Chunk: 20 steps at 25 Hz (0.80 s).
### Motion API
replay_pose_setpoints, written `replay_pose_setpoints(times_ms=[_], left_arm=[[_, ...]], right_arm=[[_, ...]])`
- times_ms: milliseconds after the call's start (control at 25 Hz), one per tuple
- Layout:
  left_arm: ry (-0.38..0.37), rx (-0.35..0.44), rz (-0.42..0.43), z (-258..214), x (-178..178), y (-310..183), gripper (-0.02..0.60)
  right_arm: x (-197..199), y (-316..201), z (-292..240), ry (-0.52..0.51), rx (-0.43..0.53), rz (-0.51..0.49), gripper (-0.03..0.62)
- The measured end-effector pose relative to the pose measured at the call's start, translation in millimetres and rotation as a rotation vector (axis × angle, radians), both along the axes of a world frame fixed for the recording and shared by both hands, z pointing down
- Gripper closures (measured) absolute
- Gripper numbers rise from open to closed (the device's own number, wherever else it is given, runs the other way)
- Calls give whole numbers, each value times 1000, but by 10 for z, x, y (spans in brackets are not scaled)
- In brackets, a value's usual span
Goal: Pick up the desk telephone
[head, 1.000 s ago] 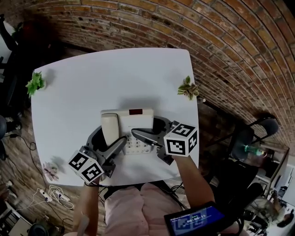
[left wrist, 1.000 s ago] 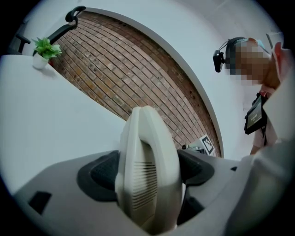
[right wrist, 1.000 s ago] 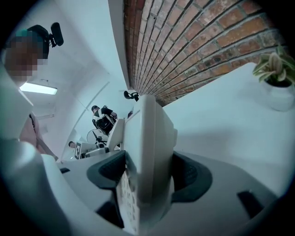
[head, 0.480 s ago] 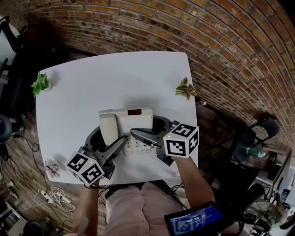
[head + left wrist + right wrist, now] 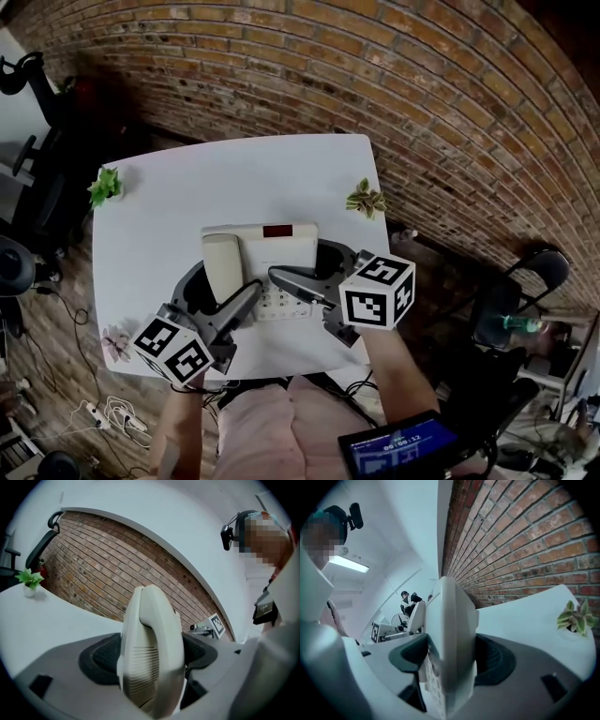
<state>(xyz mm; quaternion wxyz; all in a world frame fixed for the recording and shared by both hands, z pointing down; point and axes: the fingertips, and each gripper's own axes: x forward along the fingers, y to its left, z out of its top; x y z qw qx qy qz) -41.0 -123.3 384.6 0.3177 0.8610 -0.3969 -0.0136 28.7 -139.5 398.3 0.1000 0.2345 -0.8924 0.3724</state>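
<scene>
Two grippers, left [image 5: 217, 291] and right [image 5: 319, 272], each clamp wide-spread jaws on one side of the beige phone [image 5: 262, 251], held over the white table [image 5: 187, 187] — the lifting step. Next, raise both evenly — keep it level.

Dim room; the white table [image 5: 159, 216] catches most light. A ceiling strip light [image 5: 348, 564] glows. Fisheye curves the brick wall [image 5: 394, 84]; gripper views blacken at corners.
</scene>
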Motion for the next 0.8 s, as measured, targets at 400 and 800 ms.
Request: replay_pose_setpoints(times_ms=[400,800], left_arm=[[-33,63,-20,-598,55,197,181],[-40,141,-40,-1074,66,365,183]], right_arm=[[29,167,-647,8,105,-22,288],[49,339,-1130,-3,196,-22,289]])
